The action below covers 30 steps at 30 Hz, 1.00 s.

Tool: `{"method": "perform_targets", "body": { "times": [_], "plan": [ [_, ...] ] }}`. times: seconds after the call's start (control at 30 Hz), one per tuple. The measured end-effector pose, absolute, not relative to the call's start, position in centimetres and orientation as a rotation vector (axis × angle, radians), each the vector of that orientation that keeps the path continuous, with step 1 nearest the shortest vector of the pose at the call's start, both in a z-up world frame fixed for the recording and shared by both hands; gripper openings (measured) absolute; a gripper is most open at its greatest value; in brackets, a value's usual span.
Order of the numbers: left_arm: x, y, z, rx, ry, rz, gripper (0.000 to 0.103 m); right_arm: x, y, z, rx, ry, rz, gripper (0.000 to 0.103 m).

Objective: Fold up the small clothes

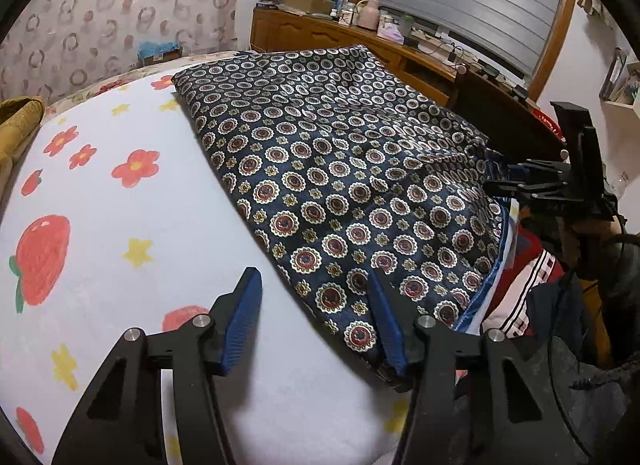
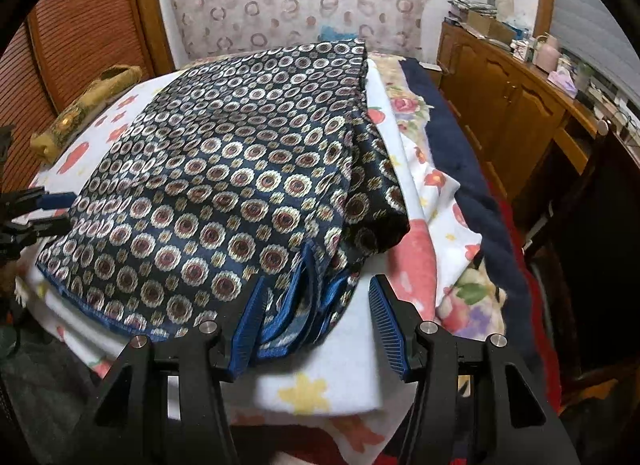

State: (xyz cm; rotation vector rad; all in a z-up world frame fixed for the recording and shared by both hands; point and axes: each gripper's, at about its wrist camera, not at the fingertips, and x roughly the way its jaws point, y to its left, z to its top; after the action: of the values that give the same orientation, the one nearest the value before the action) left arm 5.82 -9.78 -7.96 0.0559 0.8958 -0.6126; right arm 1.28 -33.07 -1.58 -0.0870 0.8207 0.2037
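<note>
Both claws open, w/ garment (image 1: 340,169) edge between.

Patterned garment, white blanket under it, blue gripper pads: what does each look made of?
Patterned garment: thin woven fabric with a satin-like sheen, probably silk or polyester; highlights slide across its medallion print.
White blanket: matte, soft, fleece-like cloth; fuzzy surface, blurred strawberry and flower print.
Blue pads on the left gripper: look like ribbed rubber or plastic, with fine parallel grooves; the arms look like black rigid plastic.

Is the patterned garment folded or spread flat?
Folded: the patterned garment shows stacked blue-hemmed layers at its near edge, between the open right tool.
</note>
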Motion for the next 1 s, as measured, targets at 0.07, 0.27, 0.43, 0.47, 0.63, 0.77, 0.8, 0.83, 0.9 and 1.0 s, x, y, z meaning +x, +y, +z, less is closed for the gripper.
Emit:
{"method": "perform_targets", "body": {
  "times": [0.07,0.27,0.43,0.47,0.63,0.77,0.8,0.83,0.9,1.0],
  "plan": [
    [5.6,-9.9,-8.0,0.055,0.898,-0.616,0.049,1.4,-32.4,-1.8,-0.09,0.826,0.213,0.055],
    [5.0,-10.4,-8.1,0.06,0.898,-0.647,0.027,1.5,-32.1,-1.6,-0.11,0.826,0.258,0.031],
    [5.1,-10.4,-8.0,0.052,0.896,-0.676,0.006,1.6,-32.8,-1.5,-0.073,0.831,0.311,0.007],
    [5.1,-10.3,-7.8,0.046,0.889,-0.682,0.004,1.5,-32.9,-1.5,-0.064,0.826,0.322,0.006],
    [5.3,-9.7,-5.4,0.01,0.817,-0.694,0.003,0.9,-33.7,0.0,0.014,0.739,0.354,0.004],
    [6.5,-9.2,-2.9,-0.027,0.748,-0.677,0.003,0.7,-34.3,2.8,0.074,0.639,0.378,0.004],
    [7.0,-9.1,-2.4,-0.029,0.732,-0.673,0.003,0.9,-34.4,3.5,0.078,0.613,0.377,0.004],
    [7.6,-9.2,-1.9,-0.029,0.718,-0.666,0.003,1.2,-34.3,4.0,0.078,0.594,0.377,0.004],
    [9.4,-8.9,-1.3,-0.039,0.7,-0.649,0.003,2.3,-34.3,5.1,0.086,0.552,0.376,0.004],
    [12.0,-8.7,-0.8,-0.045,0.694,-0.614,0.003,4.4,-34.2,5.9,0.105,0.516,0.371,0.004]
  ]
}}
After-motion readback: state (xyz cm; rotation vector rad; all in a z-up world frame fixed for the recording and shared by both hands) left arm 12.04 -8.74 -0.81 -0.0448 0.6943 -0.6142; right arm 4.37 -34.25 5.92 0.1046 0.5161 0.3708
